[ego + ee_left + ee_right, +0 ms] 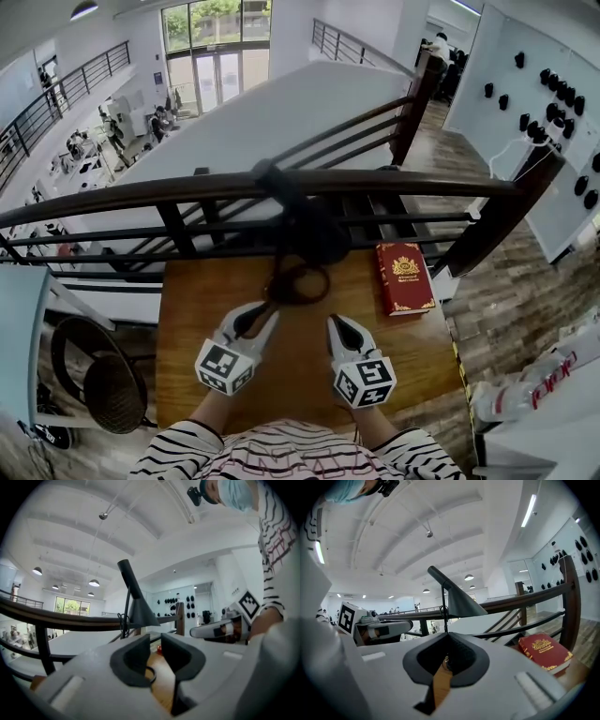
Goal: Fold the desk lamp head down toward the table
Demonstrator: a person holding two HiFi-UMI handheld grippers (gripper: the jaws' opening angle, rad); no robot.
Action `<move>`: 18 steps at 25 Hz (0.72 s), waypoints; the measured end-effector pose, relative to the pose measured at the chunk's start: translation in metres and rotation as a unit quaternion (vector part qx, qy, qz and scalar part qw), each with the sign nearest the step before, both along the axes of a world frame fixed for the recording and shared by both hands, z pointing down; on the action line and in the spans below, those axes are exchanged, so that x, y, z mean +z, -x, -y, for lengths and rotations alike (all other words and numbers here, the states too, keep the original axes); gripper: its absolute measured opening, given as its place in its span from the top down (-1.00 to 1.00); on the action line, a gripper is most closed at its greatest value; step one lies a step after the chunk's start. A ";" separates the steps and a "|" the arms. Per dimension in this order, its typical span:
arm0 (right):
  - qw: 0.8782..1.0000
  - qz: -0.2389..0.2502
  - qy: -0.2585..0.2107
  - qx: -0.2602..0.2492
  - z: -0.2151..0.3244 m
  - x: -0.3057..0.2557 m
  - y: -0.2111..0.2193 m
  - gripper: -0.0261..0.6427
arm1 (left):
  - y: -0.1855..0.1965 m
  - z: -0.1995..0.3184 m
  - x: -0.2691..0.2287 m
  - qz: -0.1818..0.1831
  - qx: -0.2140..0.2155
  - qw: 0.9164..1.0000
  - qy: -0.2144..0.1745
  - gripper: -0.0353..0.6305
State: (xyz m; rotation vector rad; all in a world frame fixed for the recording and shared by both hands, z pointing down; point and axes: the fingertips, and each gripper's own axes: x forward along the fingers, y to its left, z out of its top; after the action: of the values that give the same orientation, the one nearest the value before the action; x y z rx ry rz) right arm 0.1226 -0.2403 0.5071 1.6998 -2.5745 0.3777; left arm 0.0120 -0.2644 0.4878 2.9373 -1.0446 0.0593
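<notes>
A black desk lamp (309, 230) stands at the back middle of the wooden table (197, 309), its cone head (140, 613) raised on a thin stem above a round base (298, 281). My left gripper (267, 314) hovers just in front of the base on the left. Its jaws (155, 641) stand a narrow gap apart with nothing between them. My right gripper (336, 323) is level with it on the right, apart from the lamp. Its pads (447, 637) meet at the tips and hold nothing. The lamp head (461, 604) rises beyond them.
A red book (404, 277) lies at the table's right back corner. A dark wooden railing (187, 187) runs close behind the table and lamp. A black round chair (103, 375) stands left of the table. The person's striped sleeves are at the front edge.
</notes>
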 end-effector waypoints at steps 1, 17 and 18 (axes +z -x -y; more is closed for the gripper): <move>1.000 0.003 0.003 -0.002 -0.005 0.002 0.002 0.92 | 0.001 -0.004 0.001 -0.004 -0.003 1.000 0.002 0.69; 0.998 0.033 0.047 -0.006 -0.049 0.029 0.017 0.92 | 0.015 -0.047 0.033 -0.012 -0.026 0.998 0.048 0.89; 0.998 0.031 0.047 -0.005 -0.049 0.030 0.017 0.92 | 0.016 -0.049 0.034 -0.012 -0.027 0.998 0.048 0.89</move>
State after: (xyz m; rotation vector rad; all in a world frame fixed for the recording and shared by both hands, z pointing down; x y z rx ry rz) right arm 0.1052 -0.1910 0.5374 1.6688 -2.5611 0.5509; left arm -0.0042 -0.2159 0.5213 2.8158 -1.0842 0.0708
